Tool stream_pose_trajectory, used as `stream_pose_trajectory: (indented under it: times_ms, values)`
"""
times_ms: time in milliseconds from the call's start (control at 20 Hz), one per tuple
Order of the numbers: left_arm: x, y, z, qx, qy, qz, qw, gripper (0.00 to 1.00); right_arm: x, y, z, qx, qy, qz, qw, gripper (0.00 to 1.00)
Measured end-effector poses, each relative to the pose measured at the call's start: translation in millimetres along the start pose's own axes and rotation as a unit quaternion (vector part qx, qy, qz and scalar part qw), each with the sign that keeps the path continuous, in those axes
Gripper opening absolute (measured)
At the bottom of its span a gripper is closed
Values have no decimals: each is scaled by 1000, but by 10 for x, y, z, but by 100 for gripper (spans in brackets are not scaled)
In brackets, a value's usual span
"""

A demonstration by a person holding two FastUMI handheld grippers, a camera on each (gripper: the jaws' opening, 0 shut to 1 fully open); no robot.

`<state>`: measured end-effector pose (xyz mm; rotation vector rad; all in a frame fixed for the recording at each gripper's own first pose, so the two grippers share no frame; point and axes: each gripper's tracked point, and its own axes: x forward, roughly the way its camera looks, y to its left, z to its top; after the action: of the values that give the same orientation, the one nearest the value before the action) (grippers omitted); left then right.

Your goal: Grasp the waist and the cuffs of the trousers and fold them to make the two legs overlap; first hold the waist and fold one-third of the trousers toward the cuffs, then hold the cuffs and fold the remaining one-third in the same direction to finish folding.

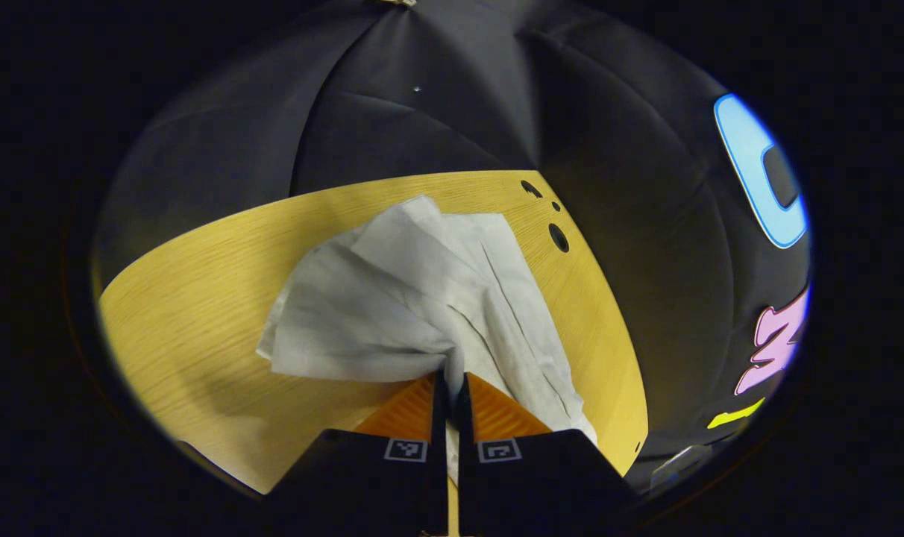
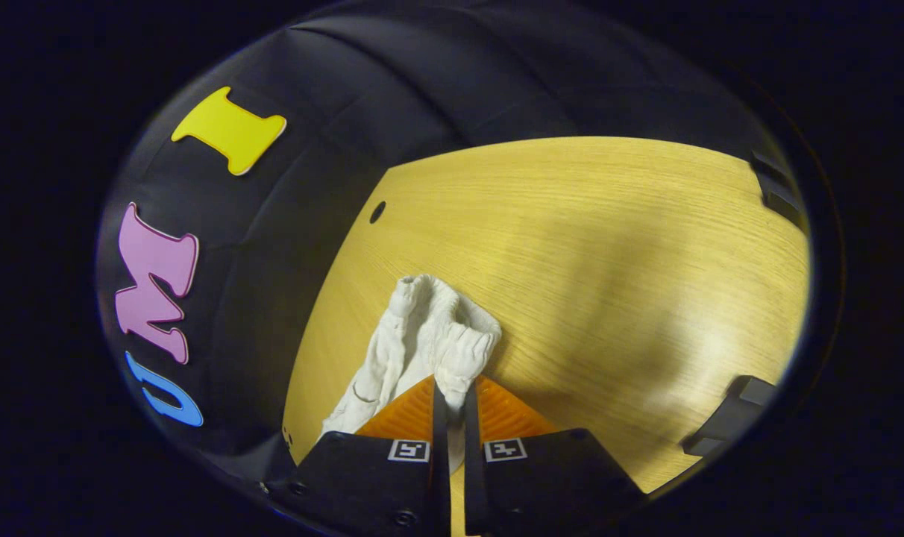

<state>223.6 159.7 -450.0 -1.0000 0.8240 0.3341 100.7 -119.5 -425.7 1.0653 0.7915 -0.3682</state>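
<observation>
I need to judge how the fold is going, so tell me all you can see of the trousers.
The trousers are pale, off-white, thin woven cloth, creased and loosely heaped on the wooden table. In the left gripper view the left gripper pinches a flat, seamed part, with layers fanned out beyond it. In the right gripper view the right gripper pinches a gathered, ruched edge, likely the elastic waist, bunched upward.

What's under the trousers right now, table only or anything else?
Around the trousers only the bare wooden table shows. Both the left gripper and right gripper pinch the cloth; whatever lies beneath the fabric is covered.
</observation>
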Motion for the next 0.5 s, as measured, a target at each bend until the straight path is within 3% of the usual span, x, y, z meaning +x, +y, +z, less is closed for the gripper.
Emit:
stream_pose_trajectory:
  times_ms: [350,500]
  values:
    - [-323,93,-557,-25,17,-34,999,8,-624,389,334,-74,-54,73,993,12]
    - [-492,152,-813,-8,28,-40,999,8,-884,753,342,-101,-67,113,986,12]
